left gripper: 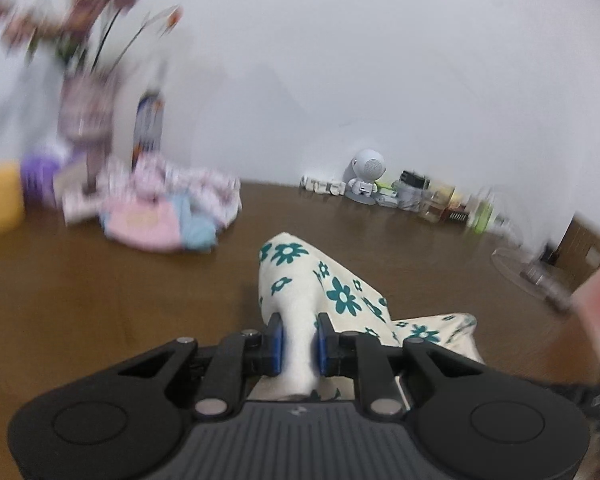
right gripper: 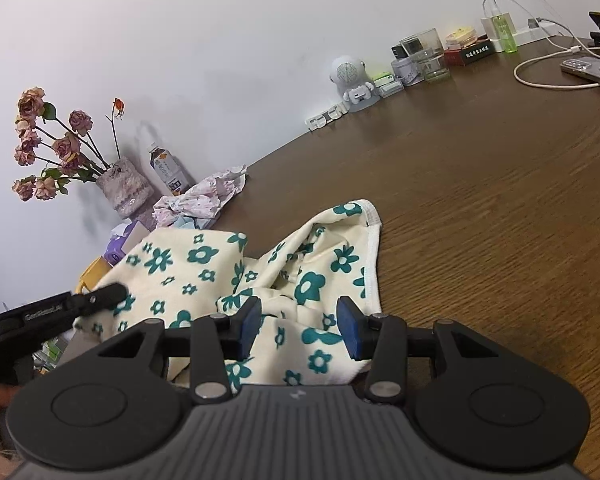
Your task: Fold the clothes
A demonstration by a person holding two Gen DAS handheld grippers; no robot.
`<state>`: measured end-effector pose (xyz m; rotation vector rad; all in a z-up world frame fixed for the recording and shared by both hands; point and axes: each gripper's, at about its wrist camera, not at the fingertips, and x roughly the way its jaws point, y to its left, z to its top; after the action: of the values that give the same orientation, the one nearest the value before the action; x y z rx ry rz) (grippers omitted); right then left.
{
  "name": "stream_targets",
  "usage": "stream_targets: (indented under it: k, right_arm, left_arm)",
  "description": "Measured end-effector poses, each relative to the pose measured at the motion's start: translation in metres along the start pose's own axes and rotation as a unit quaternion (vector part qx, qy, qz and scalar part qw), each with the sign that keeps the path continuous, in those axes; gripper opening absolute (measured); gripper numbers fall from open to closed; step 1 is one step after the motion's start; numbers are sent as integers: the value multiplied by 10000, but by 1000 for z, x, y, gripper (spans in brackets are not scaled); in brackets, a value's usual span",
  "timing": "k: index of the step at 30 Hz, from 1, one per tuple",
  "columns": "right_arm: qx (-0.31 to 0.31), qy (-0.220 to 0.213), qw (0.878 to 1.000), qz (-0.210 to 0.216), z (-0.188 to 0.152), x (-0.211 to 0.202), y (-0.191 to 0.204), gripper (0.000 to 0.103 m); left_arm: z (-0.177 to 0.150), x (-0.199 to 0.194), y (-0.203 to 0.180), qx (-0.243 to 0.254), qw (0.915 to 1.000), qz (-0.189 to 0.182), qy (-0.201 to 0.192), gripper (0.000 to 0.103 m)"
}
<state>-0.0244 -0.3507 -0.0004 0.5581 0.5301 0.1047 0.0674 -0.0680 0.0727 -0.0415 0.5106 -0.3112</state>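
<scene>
A cream cloth with teal flowers (left gripper: 300, 280) rises in a bunched peak from the brown table (left gripper: 100, 300). My left gripper (left gripper: 299, 336) is shut on a fold of it, blue pads pressing both sides. In the right wrist view the same cloth (right gripper: 204, 264) lies crumpled, one part lifted at the left, where the left gripper (right gripper: 112, 294) pinches its edge. My right gripper (right gripper: 300, 320) hangs open just over the cloth's near part, pads apart with rumpled fabric showing between and below them.
A pile of pink and blue clothes (right gripper: 204, 196) lies by a vase of dried roses (right gripper: 126, 192) and a bottle (right gripper: 168, 168) at the wall. A small robot figure (right gripper: 350, 80), glass jars (right gripper: 428, 56), a cable (right gripper: 548, 76) and a phone (right gripper: 592, 70) line the far right.
</scene>
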Motion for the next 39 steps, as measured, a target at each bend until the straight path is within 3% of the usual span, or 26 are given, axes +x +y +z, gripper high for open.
stream_targets:
  k: [4,8,12,17,23,27,36,39]
  right_arm:
    - [5,22,10000,73,-2,-4,-3,42]
    - [30,40,9998,171,-3,-7,-8,42]
    - [82,-1,9997,224,-5,-11,-13,42]
    - [158,-61,9995,257,-6,-17,-20,42]
    - [238,-184,9993,218,-5,-26,-31,42]
    - [341,-327,9988,130,-3,-35,-42,42]
    - [552,-682,9960,-190,2,-62,-69,42]
    - [626,-756,9948,-286,2,-68,-77,42]
  left_arm:
    - [0,2,-41,1072,9933,395,-177,15]
    - [-9,4,-76,2091,9742,776,-334,15]
    - [-20,7,-102,2684,9578,905,-482,15]
    - [-33,11,-134,3400,9321,1056,-664,15]
    - [-49,16,-172,4230,8935,1228,-877,16]
    - [-69,15,-199,4757,8649,1181,-1082,18]
    - [-113,31,-255,5653,8144,646,-1141,27]
    - [-125,39,-263,5800,8063,500,-1049,28]
